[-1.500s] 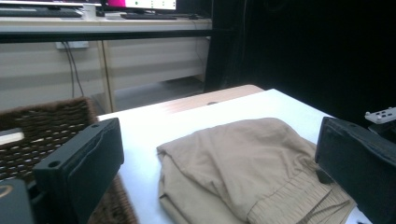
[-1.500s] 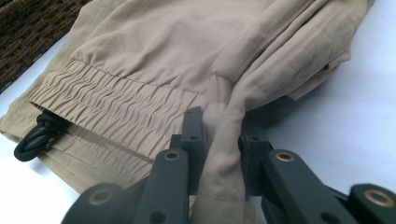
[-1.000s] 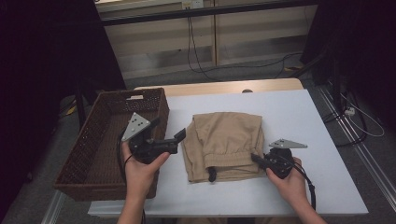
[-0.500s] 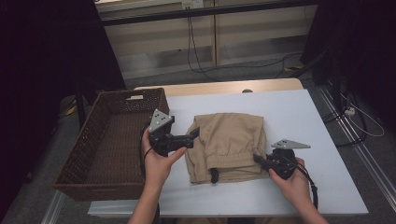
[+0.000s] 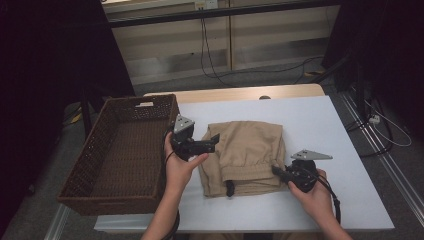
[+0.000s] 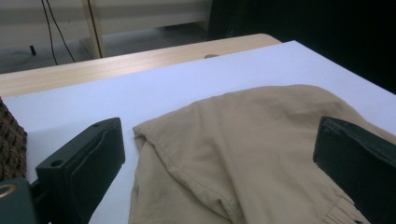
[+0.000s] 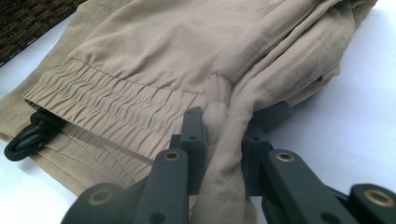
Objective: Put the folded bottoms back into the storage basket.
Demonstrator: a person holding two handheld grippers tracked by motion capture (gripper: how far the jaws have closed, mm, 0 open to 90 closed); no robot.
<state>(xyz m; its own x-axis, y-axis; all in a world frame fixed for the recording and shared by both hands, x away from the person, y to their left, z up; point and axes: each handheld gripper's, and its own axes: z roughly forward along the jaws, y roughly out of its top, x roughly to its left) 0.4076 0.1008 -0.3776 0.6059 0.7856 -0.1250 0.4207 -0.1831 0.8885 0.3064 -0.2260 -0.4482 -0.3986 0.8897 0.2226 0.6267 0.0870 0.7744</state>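
Folded tan trousers [image 5: 247,152] with an elastic waistband and a black drawstring [image 5: 229,188] lie on the white table. My right gripper [image 5: 276,170] is shut on a bunched fold of their right edge; in the right gripper view the cloth [image 7: 219,135] is pinched between the jaws. My left gripper [image 5: 214,139] is open at the trousers' left edge. In the left gripper view its jaws stand wide, either side of the trousers' near corner [image 6: 243,154], not pressing on it.
A dark wicker basket [image 5: 90,170] stands at the table's left, close beside my left hand. A white table [image 5: 330,125] stretches right and behind the trousers. Cables lie on the floor beyond the wooden far edge [image 5: 235,94].
My left gripper has moved right and down from over the basket's edge to the trousers' left side. The right gripper has stayed put, holding the cloth.
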